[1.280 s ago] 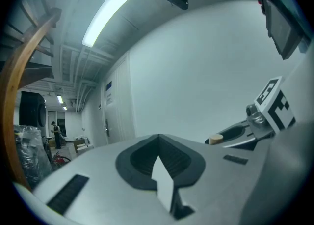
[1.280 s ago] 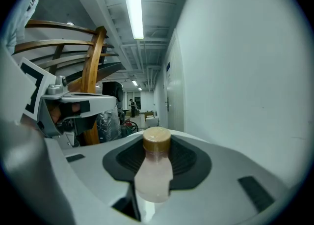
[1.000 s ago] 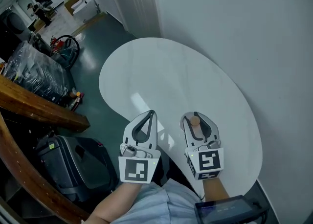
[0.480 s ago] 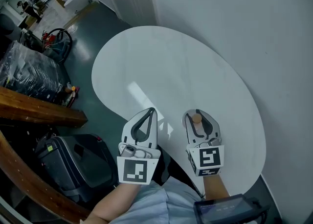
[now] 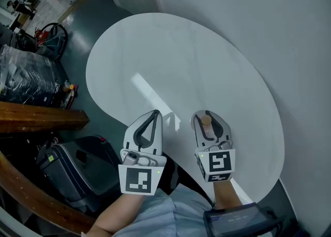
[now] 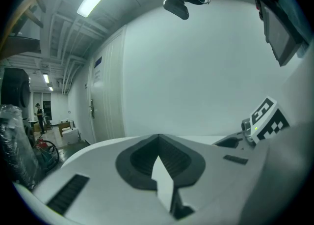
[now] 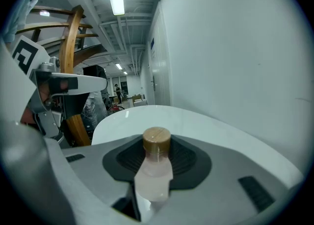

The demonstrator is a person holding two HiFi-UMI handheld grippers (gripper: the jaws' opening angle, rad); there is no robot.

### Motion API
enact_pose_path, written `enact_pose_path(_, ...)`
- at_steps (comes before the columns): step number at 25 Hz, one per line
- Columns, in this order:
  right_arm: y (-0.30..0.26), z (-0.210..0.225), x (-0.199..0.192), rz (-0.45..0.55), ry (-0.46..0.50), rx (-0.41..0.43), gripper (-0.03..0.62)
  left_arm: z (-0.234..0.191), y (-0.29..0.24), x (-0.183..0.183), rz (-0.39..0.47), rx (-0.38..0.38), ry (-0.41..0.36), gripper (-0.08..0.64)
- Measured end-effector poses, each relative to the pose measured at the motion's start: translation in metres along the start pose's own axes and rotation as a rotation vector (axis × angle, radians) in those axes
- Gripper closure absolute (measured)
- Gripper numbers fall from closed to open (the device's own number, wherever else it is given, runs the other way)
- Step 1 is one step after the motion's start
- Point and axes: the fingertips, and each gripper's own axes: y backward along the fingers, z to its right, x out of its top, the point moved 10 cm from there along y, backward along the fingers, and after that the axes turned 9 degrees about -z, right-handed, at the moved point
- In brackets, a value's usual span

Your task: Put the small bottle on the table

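A small pale bottle [image 7: 155,172] with a tan cap [image 5: 206,120] stands between the pads of my right gripper [image 5: 207,114], which is shut on it. That gripper hovers over the near edge of the white rounded table [image 5: 181,60], with the bottle's cap pointing out past the jaws. My left gripper [image 5: 155,113] hangs beside it to the left, over the table's near rim. Its tips meet and nothing is held between them [image 6: 158,136]. The bottle's base is hidden by the jaws.
A pale wall [image 5: 269,24] runs along the table's right side. To the left, below the table, are a dark case [image 5: 77,166], a curved wooden rail [image 5: 36,119] and black wrapped goods [image 5: 26,75]. A dark screen device [image 5: 238,221] sits at the person's waist.
Both grippers have sunk a little toward the table's near edge, side by side. The bottle stays clamped in the right one and the left one stays closed.
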Motion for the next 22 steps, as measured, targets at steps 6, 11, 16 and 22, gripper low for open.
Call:
enact_pose_path(6, -0.009, 0.004, -0.011, -0.039, -0.023, -0.009, 0.465, -0.001, -0.009, -0.005, -0.031, -0.013, 0.004, 0.560)
enact_pose_path(11, -0.015, 0.005, -0.018, -0.055, -0.035, -0.014, 0.466, -0.002, -0.014, -0.009, -0.053, -0.020, 0.000, 0.560)
enact_pose_path(16, -0.017, 0.005, -0.025, -0.059, -0.038, -0.015, 0.465, -0.002, -0.016, -0.012, -0.070, -0.023, -0.001, 0.560)
enact_pose_path(22, -0.017, 0.002, -0.027, -0.042, -0.023, -0.004, 0.465, -0.001, -0.016, -0.011, -0.068, -0.026, -0.001, 0.560)
